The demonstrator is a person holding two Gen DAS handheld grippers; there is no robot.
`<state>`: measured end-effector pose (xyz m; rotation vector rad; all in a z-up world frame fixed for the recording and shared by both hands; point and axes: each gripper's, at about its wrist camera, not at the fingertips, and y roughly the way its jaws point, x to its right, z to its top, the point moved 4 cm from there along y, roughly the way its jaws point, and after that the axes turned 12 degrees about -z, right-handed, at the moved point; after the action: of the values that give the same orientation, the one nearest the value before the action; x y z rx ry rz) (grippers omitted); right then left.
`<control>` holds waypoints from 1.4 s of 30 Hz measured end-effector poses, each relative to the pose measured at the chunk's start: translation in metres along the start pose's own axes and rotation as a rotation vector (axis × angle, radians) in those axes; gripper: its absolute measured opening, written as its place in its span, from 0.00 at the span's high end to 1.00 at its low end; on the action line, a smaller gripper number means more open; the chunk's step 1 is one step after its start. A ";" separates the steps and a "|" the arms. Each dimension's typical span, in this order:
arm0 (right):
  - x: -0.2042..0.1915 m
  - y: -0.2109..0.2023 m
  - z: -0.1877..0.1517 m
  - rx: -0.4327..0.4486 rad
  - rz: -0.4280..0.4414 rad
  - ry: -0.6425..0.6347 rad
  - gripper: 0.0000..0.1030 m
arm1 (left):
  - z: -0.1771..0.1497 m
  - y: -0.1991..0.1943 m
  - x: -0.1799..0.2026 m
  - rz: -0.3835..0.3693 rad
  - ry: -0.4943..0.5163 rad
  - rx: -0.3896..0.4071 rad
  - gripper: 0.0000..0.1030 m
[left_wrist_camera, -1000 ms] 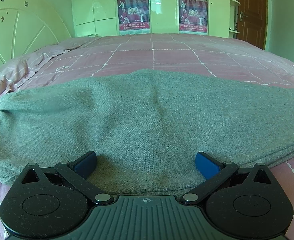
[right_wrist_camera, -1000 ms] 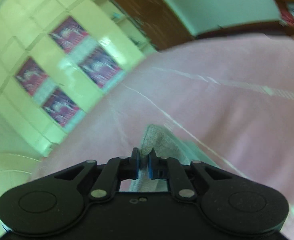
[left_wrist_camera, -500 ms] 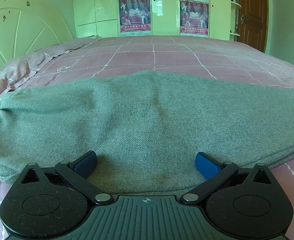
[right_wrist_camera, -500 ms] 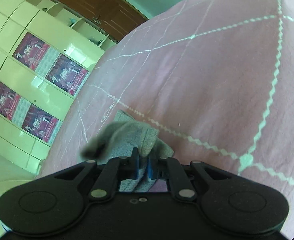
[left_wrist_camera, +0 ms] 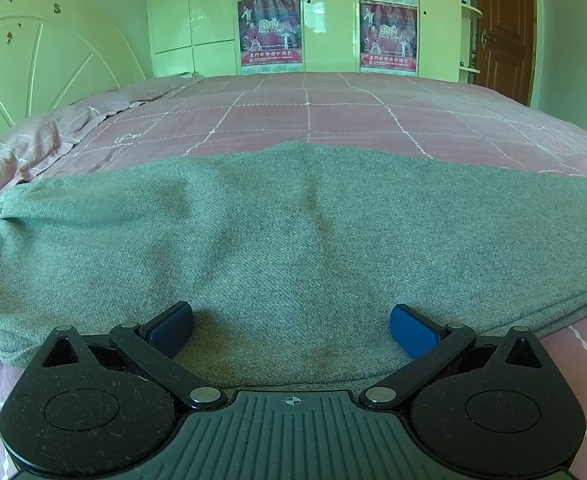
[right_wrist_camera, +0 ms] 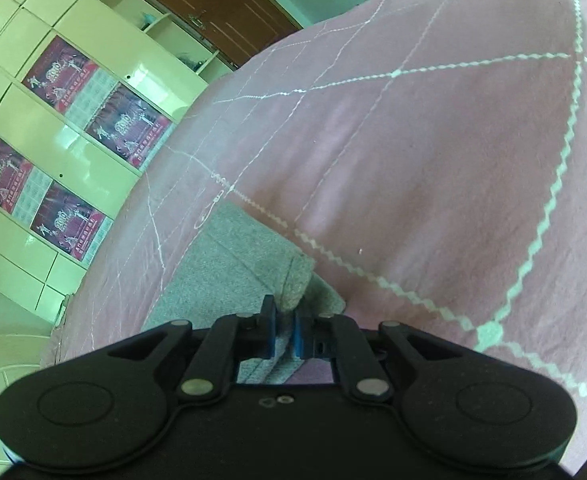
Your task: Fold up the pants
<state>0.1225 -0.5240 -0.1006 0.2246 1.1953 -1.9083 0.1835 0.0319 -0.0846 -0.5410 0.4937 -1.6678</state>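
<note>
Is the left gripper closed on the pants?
No, the left gripper is wide open, its blue pads far apart, resting on the grey pants.

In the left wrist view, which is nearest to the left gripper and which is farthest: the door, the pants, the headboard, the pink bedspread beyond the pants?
From the left gripper:
1. Pants, directly under the open fingers.
2. Bedspread, straight ahead past the pants.
3. Headboard, far left, at the bed's end.
4. Door, far right, by the back wall.
</note>
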 end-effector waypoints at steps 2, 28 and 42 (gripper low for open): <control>-0.001 -0.005 -0.001 0.007 0.008 0.005 0.98 | 0.000 0.000 0.000 0.000 0.000 0.000 0.00; -0.432 0.040 -0.254 -0.328 0.642 -1.046 0.65 | 0.002 -0.059 -0.272 0.356 -0.437 0.122 0.00; -0.482 0.094 -0.322 -0.552 0.645 -1.304 0.95 | -0.012 -0.044 -0.283 0.180 -0.565 0.179 0.30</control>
<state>0.4049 -0.0104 -0.0697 -0.7462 0.5395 -0.7511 0.1806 0.3183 -0.0896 -0.7748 -0.0207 -1.2956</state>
